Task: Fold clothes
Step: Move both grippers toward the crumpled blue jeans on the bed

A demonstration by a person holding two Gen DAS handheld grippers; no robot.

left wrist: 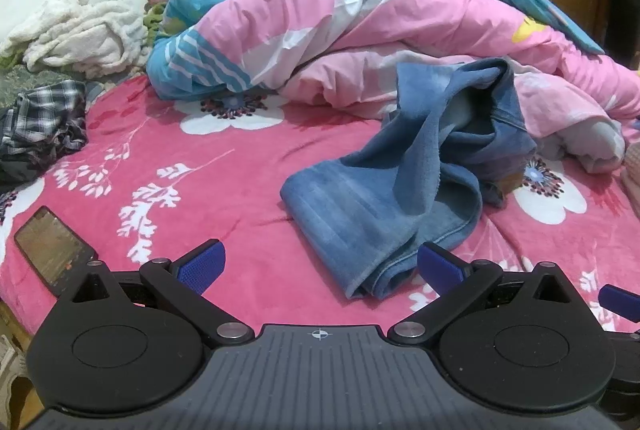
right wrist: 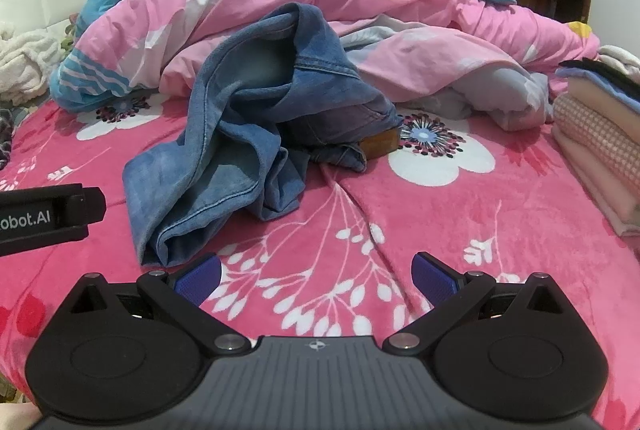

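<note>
**Both jaws wide, nothing held**

While your left gripper (left wrist: 320, 268) and right gripper (right wrist: 316, 276) hover spread wide and empty, the crumpled jeans (right wrist: 248, 133) lie unfolded on the pink floral blanket (right wrist: 400, 222), just ahead, against the heaped duvet (left wrist: 360, 21). Phone (left wrist: 52, 250) lies left.

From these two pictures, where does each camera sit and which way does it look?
Left wrist: on the left gripper, low over the bed, facing the jeans and quilt; its open fingers show.
Right wrist: on the right gripper, same direction, jeans ahead-left; its open fingers show.
Shared: jeans, quilt, bed.
</note>
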